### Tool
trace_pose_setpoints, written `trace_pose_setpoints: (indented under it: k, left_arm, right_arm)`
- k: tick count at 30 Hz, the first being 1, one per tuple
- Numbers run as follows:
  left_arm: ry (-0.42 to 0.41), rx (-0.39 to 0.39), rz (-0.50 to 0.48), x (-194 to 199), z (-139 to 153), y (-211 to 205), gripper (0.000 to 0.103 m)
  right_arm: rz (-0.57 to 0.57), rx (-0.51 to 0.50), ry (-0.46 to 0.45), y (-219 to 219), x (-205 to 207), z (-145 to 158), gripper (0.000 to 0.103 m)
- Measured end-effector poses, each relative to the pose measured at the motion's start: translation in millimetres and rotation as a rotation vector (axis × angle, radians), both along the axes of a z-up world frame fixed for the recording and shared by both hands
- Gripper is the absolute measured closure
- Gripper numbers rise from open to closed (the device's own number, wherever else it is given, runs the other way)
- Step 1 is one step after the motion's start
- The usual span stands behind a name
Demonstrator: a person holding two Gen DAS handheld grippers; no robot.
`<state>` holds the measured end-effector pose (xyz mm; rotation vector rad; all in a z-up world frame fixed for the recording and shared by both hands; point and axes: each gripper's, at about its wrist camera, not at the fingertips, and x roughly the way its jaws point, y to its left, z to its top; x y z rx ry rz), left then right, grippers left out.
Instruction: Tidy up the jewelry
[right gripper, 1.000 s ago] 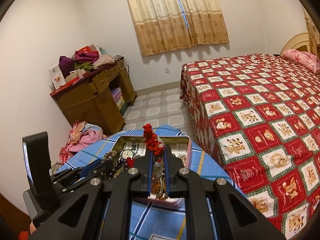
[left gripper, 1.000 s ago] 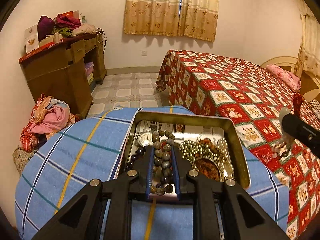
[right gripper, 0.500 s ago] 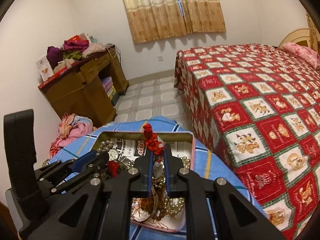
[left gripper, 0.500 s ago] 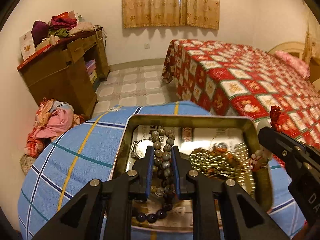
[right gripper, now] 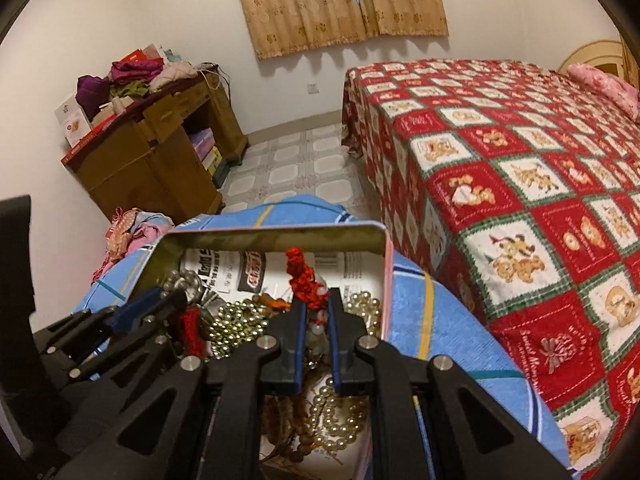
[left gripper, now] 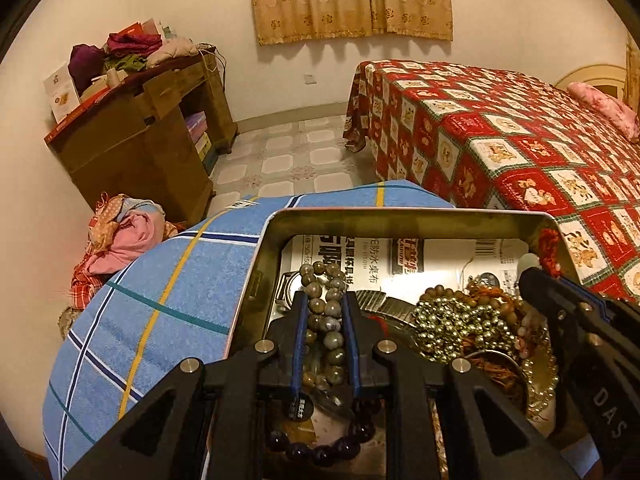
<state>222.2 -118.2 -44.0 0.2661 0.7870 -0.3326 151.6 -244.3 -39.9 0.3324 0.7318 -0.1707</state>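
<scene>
Grey-brown beads (left gripper: 327, 312) of a bracelet sit pinched between the narrow-set fingers of the left gripper (left gripper: 325, 298), which holds the strand over the left part of the metal tin (left gripper: 400, 220). That tin rests on a blue checked cloth (left gripper: 168, 288) and is lined with printed paper (left gripper: 440, 254). Gold beads (left gripper: 448, 326) lie heaped in its middle. Further right, the right gripper (right gripper: 318, 295) has its fingers nearly together, clamped on a red knotted cord (right gripper: 302, 280) above pearls (right gripper: 362, 306) in the tin.
</scene>
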Motion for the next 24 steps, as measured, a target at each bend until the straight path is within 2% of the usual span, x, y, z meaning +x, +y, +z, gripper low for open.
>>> trace_pose_setpoints:
  k: [8,10,13,14,15,17,19,21,24]
  left_arm:
    - [-0.039,0.035,0.009,4,-5,-3,0.086]
    - [-0.042,0.031,0.017,7,-6,-3,0.085]
    - [-0.049,0.043,0.019,8,-8,-5,0.085]
    - [-0.051,0.049,0.018,8,-8,-6,0.085]
    - [-0.050,0.051,0.018,9,-8,-6,0.085]
    - [-0.003,0.026,0.024,14,-9,-3,0.079]
    - [0.025,0.007,0.040,17,-8,-1,0.075]
    - [0.034,0.004,0.038,15,-5,0,0.070]
    - [0.032,0.000,0.024,5,2,0,0.048]
  right_arm:
    - [0.042,0.023,-0.047,3,0,-4,0.089]
    - [0.050,0.049,-0.073,0,-2,-3,0.086]
    - [0.082,0.066,-0.098,5,-3,-1,0.070]
    - [0.094,0.062,-0.109,8,-4,0,0.056]
    - [0.091,0.040,-0.126,12,-7,4,0.038]
    - [0.063,-0.001,-0.170,13,-16,12,0.036]
    - [0.037,0.022,-0.234,7,-30,25,0.033]
    - [-0.006,0.016,-0.267,2,-41,33,0.024]
    - [-0.046,-0.020,-0.250,2,-53,37,0.023]
